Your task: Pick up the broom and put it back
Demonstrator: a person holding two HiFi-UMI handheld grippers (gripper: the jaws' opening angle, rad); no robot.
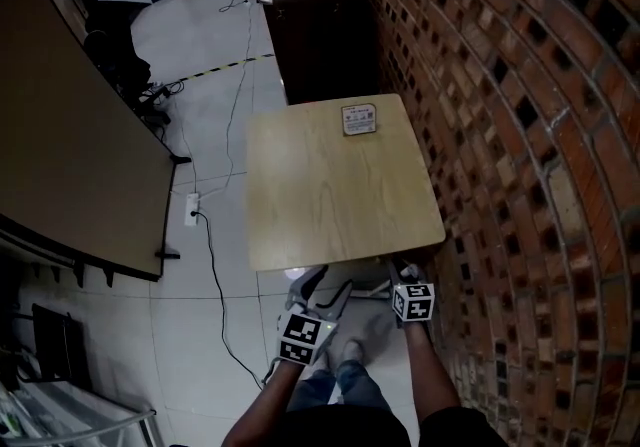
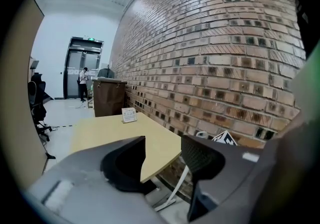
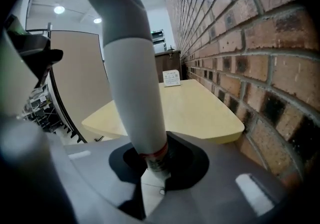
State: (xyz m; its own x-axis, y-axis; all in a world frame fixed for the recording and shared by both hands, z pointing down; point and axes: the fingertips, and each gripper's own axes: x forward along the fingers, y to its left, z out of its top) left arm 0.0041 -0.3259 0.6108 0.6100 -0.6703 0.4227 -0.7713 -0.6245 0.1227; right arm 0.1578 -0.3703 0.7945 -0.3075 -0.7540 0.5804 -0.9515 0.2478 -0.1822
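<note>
Right gripper (image 3: 155, 168) is clamped shut on the broom handle (image 3: 132, 82). Its view shows both pads pressed to the shaft low down, just below a thin red band. So I have the broom already, in the hand that sits at the near right corner of the worktop (image 1: 330, 185), close beside the brick wall (image 1: 500, 135).

What matters for my next move is how the handle runs. From the jaws its long axis rises steeply up and away from the gripper, nearly upright, then bends off to the left near the top of the view. The broom's weight therefore stands above my grip, not below it. I expect it to tip easily if I swing it fast, and the wall on the right leaves little room.

Left gripper (image 2: 163, 143) has its jaws standing apart with nothing in them. Only the near edge of the worktop shows through the gap. It hangs just left of the right gripper, so it is free to steady the shaft if I need it.

As for looks, the handle is a smooth round tube, pale grey along the lower stretch and darker grey where it curves. Under the red band there is a narrower, dull section. I cannot see the bristle end in any view, nor can I tell where the broom belongs.
</note>
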